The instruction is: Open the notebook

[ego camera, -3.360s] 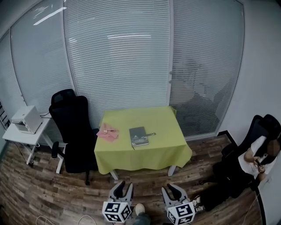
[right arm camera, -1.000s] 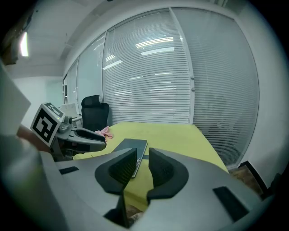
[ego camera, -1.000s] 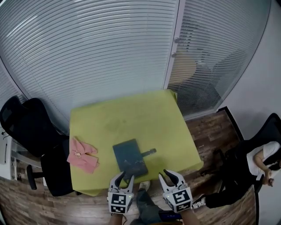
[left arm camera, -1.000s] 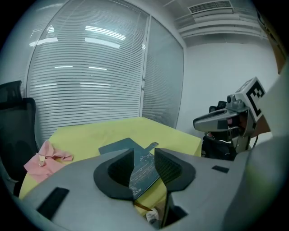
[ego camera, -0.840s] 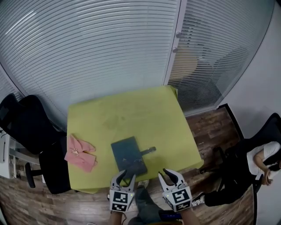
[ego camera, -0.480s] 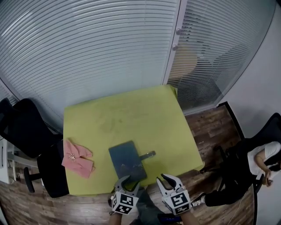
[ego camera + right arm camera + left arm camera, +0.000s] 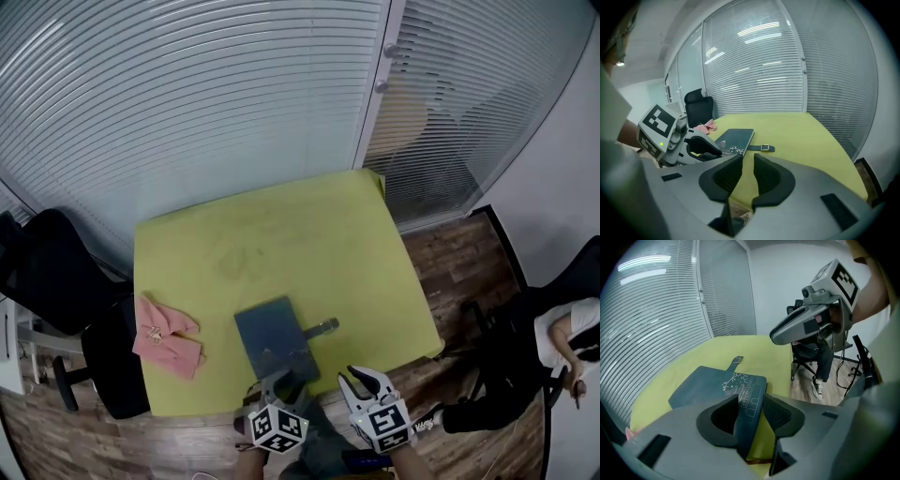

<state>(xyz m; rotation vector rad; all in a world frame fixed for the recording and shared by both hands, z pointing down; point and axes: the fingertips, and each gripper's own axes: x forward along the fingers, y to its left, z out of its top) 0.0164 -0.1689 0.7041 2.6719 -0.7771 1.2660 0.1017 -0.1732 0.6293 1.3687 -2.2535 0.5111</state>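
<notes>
A dark closed notebook point(image 7: 274, 337) lies near the front edge of the yellow-green table point(image 7: 281, 234), its clasp strap point(image 7: 323, 327) sticking out to the right. My left gripper point(image 7: 284, 380) is at the notebook's near edge. In the left gripper view the notebook point(image 7: 708, 383) has its near corner between the jaws of the left gripper point(image 7: 752, 401). The jaws have just been closing a little, and a gap still shows at the right pad. My right gripper point(image 7: 364, 375) hovers open and empty beside it, off the table's front edge, and points at the notebook point(image 7: 733, 138).
A crumpled pink cloth point(image 7: 167, 336) lies at the table's left edge. A black office chair point(image 7: 47, 281) stands to the left. A seated person point(image 7: 562, 347) is at the far right. Blinds behind glass close off the back.
The view has closed in on the table. My left gripper has rolled and dropped onto the notebook's near corner. The right gripper has sunk slightly.
</notes>
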